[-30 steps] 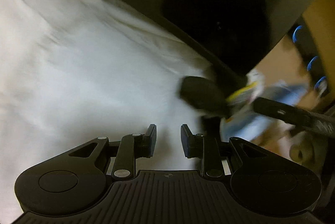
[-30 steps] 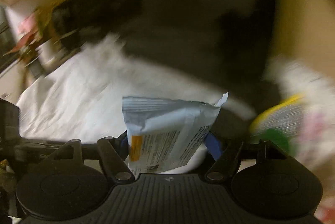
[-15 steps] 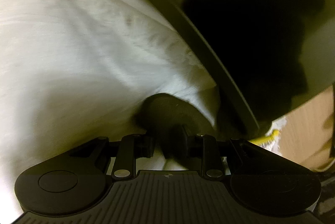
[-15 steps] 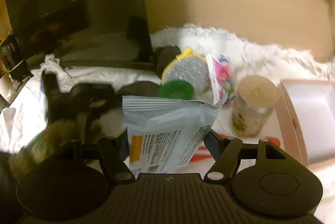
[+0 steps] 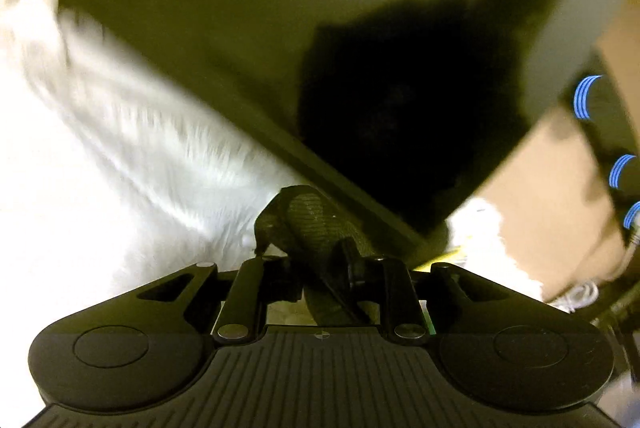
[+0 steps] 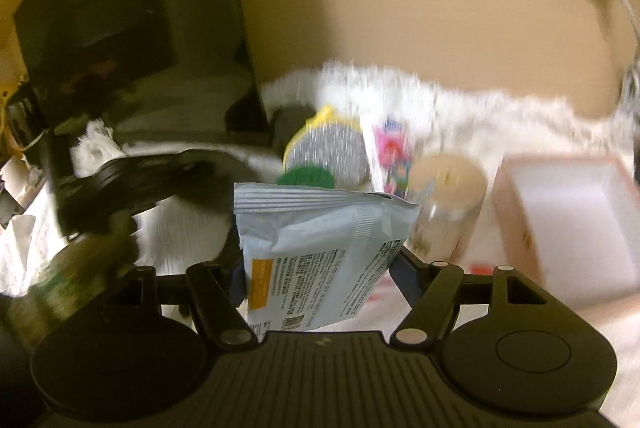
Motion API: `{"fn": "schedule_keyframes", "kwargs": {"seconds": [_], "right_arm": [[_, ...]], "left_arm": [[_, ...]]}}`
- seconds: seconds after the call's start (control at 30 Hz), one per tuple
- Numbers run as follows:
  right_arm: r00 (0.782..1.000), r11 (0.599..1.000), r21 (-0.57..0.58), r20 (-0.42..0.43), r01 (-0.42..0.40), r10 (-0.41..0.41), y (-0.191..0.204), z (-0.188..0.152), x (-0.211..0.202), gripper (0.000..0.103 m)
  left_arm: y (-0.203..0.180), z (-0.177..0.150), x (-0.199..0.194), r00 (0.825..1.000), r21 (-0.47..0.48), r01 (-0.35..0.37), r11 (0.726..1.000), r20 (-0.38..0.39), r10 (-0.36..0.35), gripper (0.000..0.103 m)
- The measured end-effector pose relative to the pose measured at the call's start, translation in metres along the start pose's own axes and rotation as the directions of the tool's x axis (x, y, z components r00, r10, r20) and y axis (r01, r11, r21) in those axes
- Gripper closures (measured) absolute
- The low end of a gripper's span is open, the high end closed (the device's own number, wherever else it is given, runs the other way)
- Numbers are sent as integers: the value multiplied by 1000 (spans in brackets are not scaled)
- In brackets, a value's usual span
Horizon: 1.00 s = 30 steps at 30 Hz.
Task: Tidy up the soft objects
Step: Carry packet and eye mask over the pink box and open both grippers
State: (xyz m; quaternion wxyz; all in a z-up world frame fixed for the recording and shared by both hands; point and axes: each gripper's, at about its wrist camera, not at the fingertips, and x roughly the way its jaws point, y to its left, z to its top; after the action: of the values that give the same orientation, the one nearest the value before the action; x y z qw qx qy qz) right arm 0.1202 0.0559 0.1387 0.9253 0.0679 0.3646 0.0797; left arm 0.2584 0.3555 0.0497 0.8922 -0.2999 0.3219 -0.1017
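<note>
In the left wrist view a dark ribbed fabric piece (image 5: 316, 224) lies on the white fluffy cloth (image 5: 120, 168) and runs back between the fingers of my left gripper (image 5: 324, 276). Its jaws are closing and the pads press on the fabric. In the right wrist view my right gripper (image 6: 320, 268) is shut on a grey-white printed pouch (image 6: 320, 236) with an orange label, held upright. The pouch hides the fingertips. The black body of the left tool (image 6: 132, 184) shows blurred at the left.
Behind the pouch stand a yellow-and-grey sponge (image 6: 332, 152), a green round scrubber (image 6: 306, 176), a colourful packet (image 6: 390, 156) and a jar with a beige lid (image 6: 444, 188). A pink-rimmed white box (image 6: 568, 212) is at the right. A dark panel (image 6: 120, 8) rises at the left.
My left gripper came up to the dark fabric piece and closed around it. The right gripper swung across with the pouch still held, bringing the sponge, jar and box into view.
</note>
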Motion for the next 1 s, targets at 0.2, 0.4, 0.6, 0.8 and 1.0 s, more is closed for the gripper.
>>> {"fn": "schedule_keyframes", "kwargs": {"seconds": [0.2,0.4,0.6,0.8,1.0], "right_arm": [[993,996,-88,119,31,-20,-46,37,-48,32],[987,988,-56,78,146,-142,-135,75,-71,32],[947,947,-39,9,320,-320,-194,45,-43,24],[976,975,51,24,216,-218,-203,-57,-53,22],[973,972,50,9,228,-229,-194,-97,-50,22]], "left_arm": [[-51,14,-90,990,123,101,987,86,-112,82],[-168,18,-104,941,247,336,909,-35,-338,82],[-294,-14,-2,812,163,548,820,-338,-476,74],[-316,-80,66,877,324,374,869,-427,-218,74],[-302,-107,71,879,350,353,868,-442,-179,74]]}}
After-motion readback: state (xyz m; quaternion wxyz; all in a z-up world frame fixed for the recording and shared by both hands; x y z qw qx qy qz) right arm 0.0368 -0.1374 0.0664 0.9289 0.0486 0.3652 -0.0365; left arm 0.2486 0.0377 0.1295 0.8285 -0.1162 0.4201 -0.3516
